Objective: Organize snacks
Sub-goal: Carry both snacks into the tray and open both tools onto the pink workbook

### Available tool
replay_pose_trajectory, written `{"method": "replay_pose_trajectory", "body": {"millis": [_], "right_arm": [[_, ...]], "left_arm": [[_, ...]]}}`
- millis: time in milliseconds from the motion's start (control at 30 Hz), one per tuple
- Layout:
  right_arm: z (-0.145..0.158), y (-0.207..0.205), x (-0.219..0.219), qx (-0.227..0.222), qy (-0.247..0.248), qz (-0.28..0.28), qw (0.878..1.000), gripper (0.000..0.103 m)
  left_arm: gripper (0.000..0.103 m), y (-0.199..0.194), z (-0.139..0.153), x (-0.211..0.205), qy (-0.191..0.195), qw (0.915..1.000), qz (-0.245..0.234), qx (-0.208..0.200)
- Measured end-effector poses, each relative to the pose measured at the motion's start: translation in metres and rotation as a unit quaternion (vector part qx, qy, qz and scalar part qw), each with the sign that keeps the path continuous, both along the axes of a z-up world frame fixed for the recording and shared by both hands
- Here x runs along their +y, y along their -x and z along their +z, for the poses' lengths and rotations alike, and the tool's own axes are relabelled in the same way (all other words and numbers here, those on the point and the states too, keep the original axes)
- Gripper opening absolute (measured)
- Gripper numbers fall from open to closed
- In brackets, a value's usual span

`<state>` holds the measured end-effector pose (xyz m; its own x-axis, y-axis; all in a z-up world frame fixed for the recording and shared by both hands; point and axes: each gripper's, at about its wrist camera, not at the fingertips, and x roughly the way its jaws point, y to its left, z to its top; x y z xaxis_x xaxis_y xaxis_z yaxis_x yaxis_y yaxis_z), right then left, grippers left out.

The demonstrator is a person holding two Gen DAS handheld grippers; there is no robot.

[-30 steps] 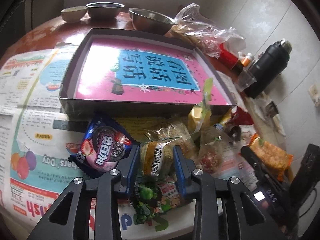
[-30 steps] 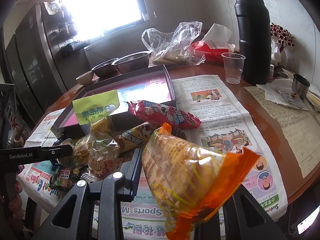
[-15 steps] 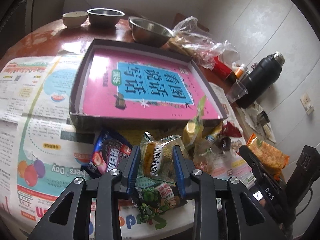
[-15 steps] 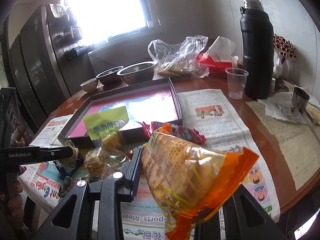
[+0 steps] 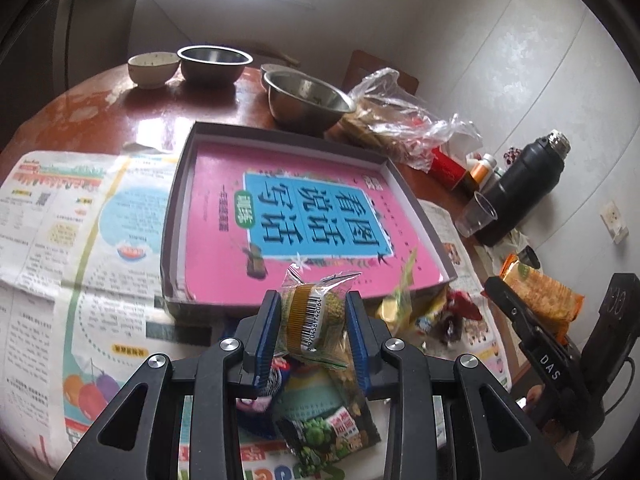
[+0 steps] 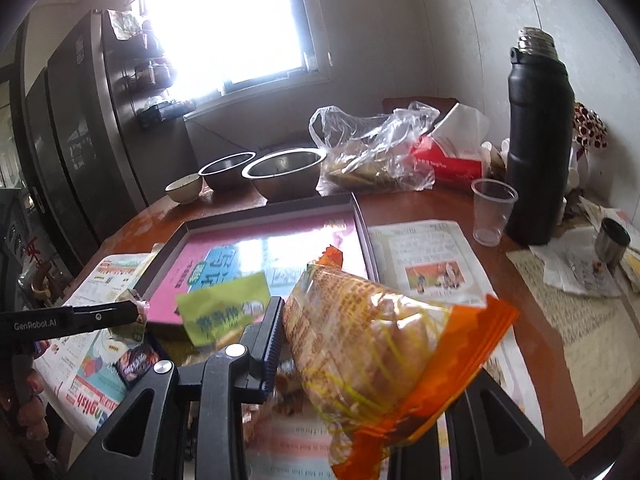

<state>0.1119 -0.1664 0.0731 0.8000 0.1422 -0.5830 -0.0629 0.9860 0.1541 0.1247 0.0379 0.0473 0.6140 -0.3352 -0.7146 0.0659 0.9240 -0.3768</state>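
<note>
My left gripper point(image 5: 312, 314) is shut on a small clear-wrapped cake point(image 5: 310, 312) with a barcode, held above the snack pile and just in front of the near wall of the grey box point(image 5: 170, 216). A pink book lies in that box. Below the cake lie a green pea packet point(image 5: 328, 436) and a dark biscuit packet point(image 5: 260, 392). My right gripper point(image 6: 360, 344) is shut on an orange cracker packet point(image 6: 380, 352), which hides its right finger. The left gripper point(image 6: 128, 314) shows at the left edge of the right wrist view. A green sachet point(image 6: 224, 312) stands up in the pile.
Two steel bowls point(image 5: 308, 98) and a small ceramic bowl point(image 5: 154, 68) stand behind the box. A clear plastic bag point(image 6: 372, 152), red tissue box point(image 6: 448, 164), plastic cup point(image 6: 490, 212) and black flask point(image 6: 536, 144) stand at the right. Newspaper point(image 5: 60, 220) covers the round table.
Both grippers have risen with their packets. The cake has come up off the pile and now hangs before the box's near wall. The cracker packet sits higher over the table.
</note>
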Motion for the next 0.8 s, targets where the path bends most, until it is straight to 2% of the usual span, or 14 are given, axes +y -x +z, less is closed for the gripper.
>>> {"method": "replay_pose_trajectory", "body": {"millis": [300,800], "right_arm": [[0.000,-0.039,0.004,0.008,0.008,0.010,1.000,0.032],[-0.033,-0.087,0.007,0.078,-0.011,0.029,0.996,0.032]], "left_arm": [[0.034,-0.023,-0.001,0.008,-0.016,0.9997,0.017,-0.004],[0.034,-0.054,-0.020,0.004,-0.032,0.9992,0.018,0.014]]}}
